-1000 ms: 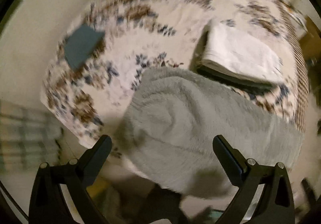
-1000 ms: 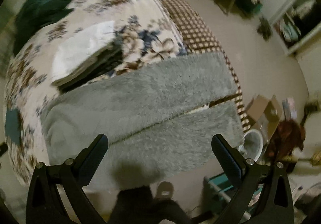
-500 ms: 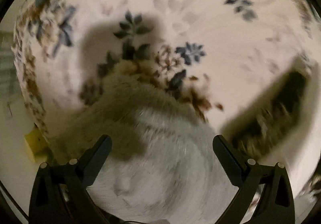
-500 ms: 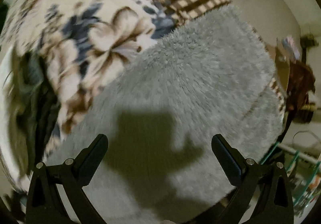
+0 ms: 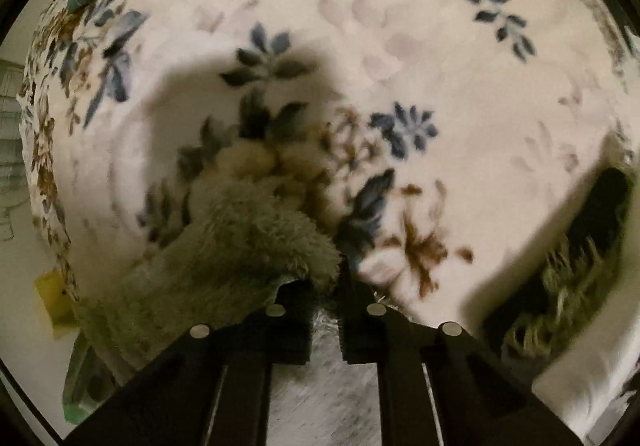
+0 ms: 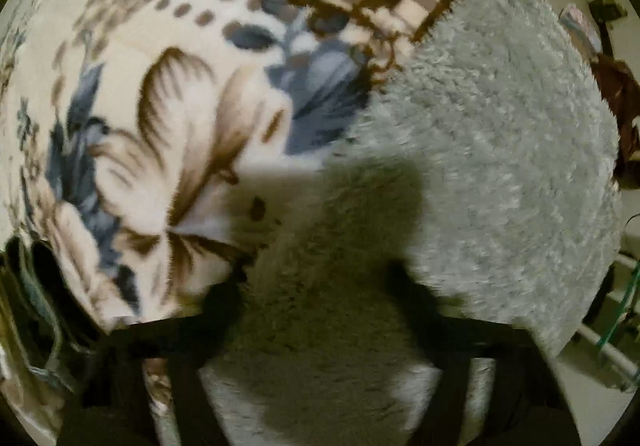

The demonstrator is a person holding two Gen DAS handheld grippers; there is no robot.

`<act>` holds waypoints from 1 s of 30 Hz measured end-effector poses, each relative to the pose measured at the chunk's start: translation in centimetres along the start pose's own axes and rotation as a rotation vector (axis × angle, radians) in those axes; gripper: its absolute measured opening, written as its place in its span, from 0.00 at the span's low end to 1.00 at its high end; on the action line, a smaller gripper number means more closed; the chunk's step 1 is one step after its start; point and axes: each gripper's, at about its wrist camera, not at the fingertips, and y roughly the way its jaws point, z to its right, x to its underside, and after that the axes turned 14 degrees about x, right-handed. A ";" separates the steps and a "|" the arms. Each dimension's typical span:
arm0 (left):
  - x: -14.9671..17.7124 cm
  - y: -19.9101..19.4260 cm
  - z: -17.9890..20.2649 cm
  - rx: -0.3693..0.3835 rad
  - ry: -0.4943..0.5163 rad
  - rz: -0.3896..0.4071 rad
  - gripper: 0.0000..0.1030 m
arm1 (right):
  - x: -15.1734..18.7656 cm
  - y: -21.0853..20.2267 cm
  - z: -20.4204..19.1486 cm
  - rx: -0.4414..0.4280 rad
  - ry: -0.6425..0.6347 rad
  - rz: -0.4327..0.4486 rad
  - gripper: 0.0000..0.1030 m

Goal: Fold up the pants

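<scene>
Those fluffy grey fleece pants point(image 5: 240, 258) look soft, thick and light, so they'll flop and bunch rather than hold a crease, and the pile shouldn't slip much; edges and corners are probably the best places to grab. They're spread on a bed under a plush cream blanket with blue and brown flowers point(image 5: 460, 58). The left gripper point(image 5: 326, 286) has its jaws pressed together, pinching a bunched corner of the fleece. The right gripper point(image 6: 316, 286) is closing its jaws with a hump of fleece between them. Past the bed edge: pale floor and blurry clutter.
</scene>
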 end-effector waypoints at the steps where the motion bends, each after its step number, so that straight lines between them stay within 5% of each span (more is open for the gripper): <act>1: 0.5 -1.0 -0.3 0.018 0.018 0.014 0.06 | 0.3 -0.3 0.2 0.009 -0.013 0.028 0.18; 2: 1.2 -2.2 -0.7 0.034 0.039 0.029 0.06 | 0.7 -0.8 0.5 0.008 -0.023 0.057 0.11; 11: 9.2 -12.1 -4.9 0.163 0.159 0.109 0.06 | 7.2 -7.0 8.4 -0.156 -0.096 0.204 0.09; 16: 13.8 -13.9 -11.0 0.171 0.149 0.126 0.06 | 9.0 -7.6 17.2 -0.215 -0.111 0.217 0.09; 22: 19.0 -10.1 -19.7 0.072 0.124 0.057 0.06 | 12.4 -2.7 27.2 -0.166 -0.130 0.167 0.08; 28: 20.3 -2.5 -24.5 -0.031 0.109 0.022 0.06 | 14.7 4.9 30.7 -0.082 -0.159 0.111 0.09; 30: 20.4 -1.6 -25.0 -0.002 0.106 0.037 0.07 | 15.3 6.5 31.0 -0.067 -0.174 0.099 0.09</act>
